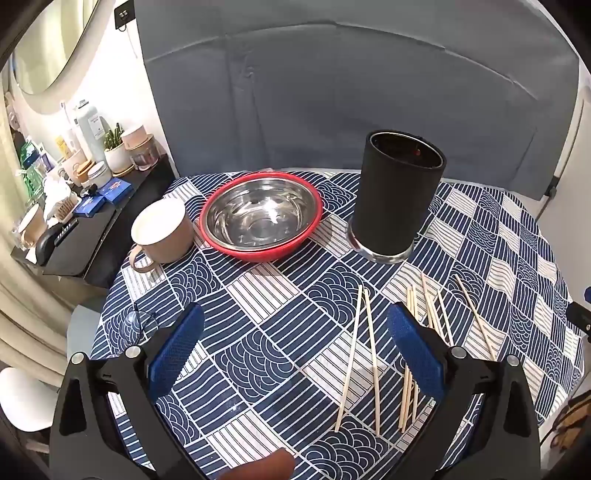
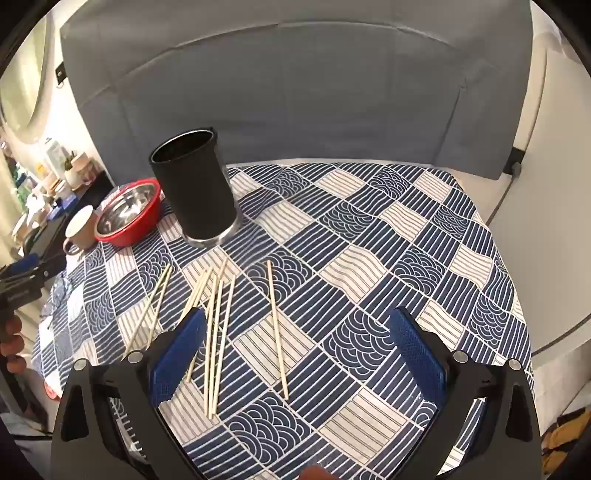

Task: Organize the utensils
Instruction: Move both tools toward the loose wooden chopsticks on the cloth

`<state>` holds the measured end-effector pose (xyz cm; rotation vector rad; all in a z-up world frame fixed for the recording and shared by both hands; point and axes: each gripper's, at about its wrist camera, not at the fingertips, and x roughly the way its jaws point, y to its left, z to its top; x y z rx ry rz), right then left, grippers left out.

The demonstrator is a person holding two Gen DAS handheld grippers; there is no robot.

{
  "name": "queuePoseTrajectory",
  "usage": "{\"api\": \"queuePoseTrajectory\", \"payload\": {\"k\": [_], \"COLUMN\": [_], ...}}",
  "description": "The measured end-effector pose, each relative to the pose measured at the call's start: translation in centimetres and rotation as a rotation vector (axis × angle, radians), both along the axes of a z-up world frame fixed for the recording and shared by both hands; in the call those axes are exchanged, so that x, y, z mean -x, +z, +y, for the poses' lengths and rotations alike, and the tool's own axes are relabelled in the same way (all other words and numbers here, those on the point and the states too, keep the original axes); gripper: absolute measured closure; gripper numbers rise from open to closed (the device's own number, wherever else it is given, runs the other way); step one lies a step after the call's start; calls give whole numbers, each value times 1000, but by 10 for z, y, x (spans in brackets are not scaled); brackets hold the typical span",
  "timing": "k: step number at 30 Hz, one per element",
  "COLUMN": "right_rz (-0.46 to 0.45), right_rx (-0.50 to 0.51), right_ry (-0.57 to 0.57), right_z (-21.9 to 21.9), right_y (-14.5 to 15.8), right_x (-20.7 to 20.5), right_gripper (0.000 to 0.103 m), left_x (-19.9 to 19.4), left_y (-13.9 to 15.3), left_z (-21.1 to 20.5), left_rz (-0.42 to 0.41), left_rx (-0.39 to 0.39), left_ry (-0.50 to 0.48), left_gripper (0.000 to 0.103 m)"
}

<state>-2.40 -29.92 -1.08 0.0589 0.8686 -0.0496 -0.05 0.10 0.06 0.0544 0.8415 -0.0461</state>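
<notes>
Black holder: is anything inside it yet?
No chopsticks stick out of the black holder. Its dark inside shows only near the rim; the bottom is hidden. The chopsticks lie on the tablecloth.

We see a grey fabric backdrop [image 1: 332, 92] behind the table, white wall [image 1: 122, 66] to its left with a dark wall socket [image 1: 122, 16]. A black side shelf [image 1: 92, 236] holds jars, boxes and a small potted plant [image 1: 114, 146]; a curved mirror edge [image 1: 44, 55] sits above.
</notes>
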Motion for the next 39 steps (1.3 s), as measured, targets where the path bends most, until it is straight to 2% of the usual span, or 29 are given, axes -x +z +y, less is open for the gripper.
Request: {"api": "queuePoseTrajectory", "payload": {"k": [17,34,39], "right_rz": [6,-2,2], "right_rx": [11,27,20], "right_ry": [-1,7,2], "right_z": [-2,1,1], "right_y": [-1,-5,-7], "right_x": [-7,-15,-16], "right_gripper": [8,8,8], "left_x": [-10,-15,-14], "left_y": [-8,-14,-16], "left_z": [-2,-5,-3], "left_rz": [36,55,69], "left_rx": [-37,-46,-25], "left_ry": [4,-14,-22], "left_gripper": [6,6,6]}}
